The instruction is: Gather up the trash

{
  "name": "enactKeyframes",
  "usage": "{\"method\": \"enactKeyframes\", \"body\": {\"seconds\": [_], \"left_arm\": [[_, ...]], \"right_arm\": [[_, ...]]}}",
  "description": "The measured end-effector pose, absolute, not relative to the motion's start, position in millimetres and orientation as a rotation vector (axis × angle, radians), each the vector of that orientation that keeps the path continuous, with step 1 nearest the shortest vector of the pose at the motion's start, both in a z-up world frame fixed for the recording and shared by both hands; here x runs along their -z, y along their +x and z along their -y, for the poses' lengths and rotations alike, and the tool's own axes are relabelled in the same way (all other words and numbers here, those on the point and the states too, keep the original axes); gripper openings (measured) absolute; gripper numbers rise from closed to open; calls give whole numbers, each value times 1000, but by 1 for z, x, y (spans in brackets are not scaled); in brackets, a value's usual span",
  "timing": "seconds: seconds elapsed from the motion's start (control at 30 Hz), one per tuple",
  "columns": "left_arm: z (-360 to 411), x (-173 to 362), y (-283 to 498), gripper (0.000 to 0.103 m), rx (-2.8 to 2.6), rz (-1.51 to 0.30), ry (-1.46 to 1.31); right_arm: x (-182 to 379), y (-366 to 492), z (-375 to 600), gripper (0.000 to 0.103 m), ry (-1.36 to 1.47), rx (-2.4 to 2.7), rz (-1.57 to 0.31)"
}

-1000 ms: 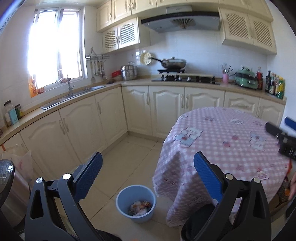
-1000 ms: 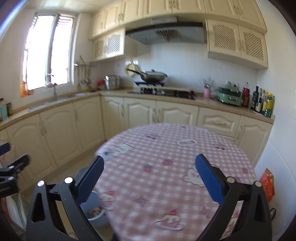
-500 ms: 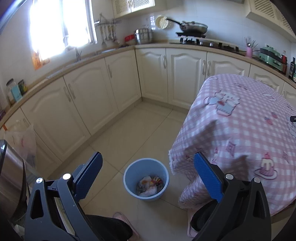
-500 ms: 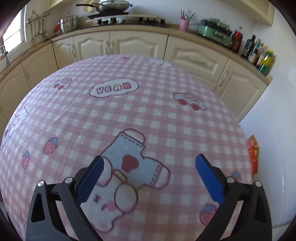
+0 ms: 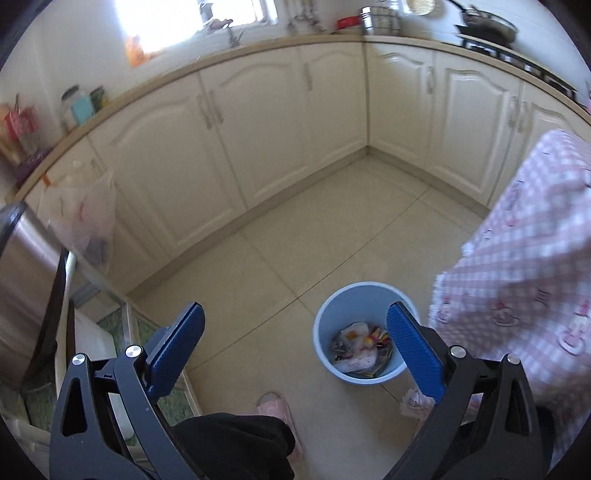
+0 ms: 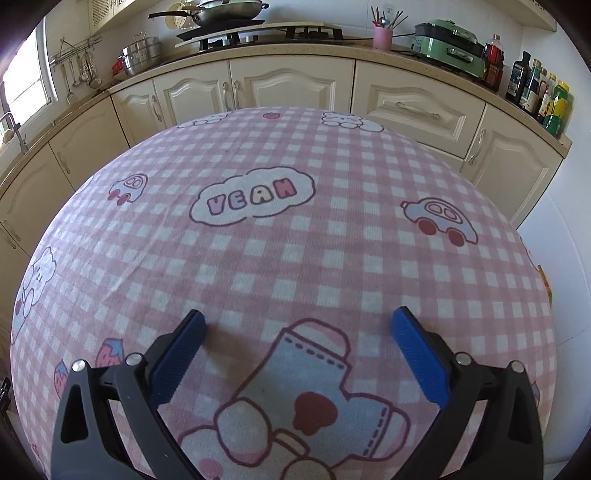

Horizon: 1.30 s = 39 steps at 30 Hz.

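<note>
- The only legible writing was "VEAN", in pastel letters inside a white cloud printed on the pink checked tablecloth (image 6: pixel 258 258), toward the far half of the round worktop in the right wrist view.
- Other prints on the cloth were small cars, a bear-like figure at the far edge, strawberries near the left edge and a blue mug-shaped figure with a red heart at the near edge.
- The bottles (image 6: pixel 543 96) stood at the right end of the kitchen counter; their labels were too small to read.
- A blue bin (image 5: pixel 364 332) stood on the tiled floor just beside the hanging edge of the tablecloth (image 5: pixel 517 258); inside lay the trash (image 5: pixel 360 350), crumpled white paper and coloured wrappers whose print could not be read.
- A pink cup (image 6: pixel 382 37) on the counter's back edge held utensils, beside a green appliance (image 6: pixel 448 40).
- A wok (image 6: pixel 221 9) sat on the hob, and steel pots (image 6: pixel 138 57) stood at the counter's left corner.
- The left gripper (image 5: pixel 293 328) hung above the floor next to the bin, its fingers spread wide and holding nothing.
- The right gripper (image 6: pixel 295 332) hovered low over the near edge of the worktop, fingers likewise released and empty.
- Pink slippers (image 5: pixel 277 410) showed on the floor near the bin.
</note>
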<state>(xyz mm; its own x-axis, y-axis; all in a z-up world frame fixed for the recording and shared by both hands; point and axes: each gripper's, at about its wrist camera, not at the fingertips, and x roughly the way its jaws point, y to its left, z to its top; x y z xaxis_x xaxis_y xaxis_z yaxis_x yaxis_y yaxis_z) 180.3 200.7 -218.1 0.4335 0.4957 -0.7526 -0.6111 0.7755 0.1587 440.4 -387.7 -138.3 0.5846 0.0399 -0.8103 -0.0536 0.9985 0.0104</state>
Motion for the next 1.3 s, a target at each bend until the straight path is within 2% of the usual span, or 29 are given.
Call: {"method": "enactKeyframes", "body": {"seconds": [0.3, 0.63, 1.3], "left_arm": [[-275, 280, 184, 95, -779, -977, -297], [-315, 328, 182, 95, -829, -1074, -380], [-311, 339, 195, 95, -704, -1068, -442]], "right_arm": [[139, 440, 387, 98, -15, -55, -945], [138, 441, 388, 98, -15, -55, -945], [139, 440, 387, 98, -15, -55, -944]]}}
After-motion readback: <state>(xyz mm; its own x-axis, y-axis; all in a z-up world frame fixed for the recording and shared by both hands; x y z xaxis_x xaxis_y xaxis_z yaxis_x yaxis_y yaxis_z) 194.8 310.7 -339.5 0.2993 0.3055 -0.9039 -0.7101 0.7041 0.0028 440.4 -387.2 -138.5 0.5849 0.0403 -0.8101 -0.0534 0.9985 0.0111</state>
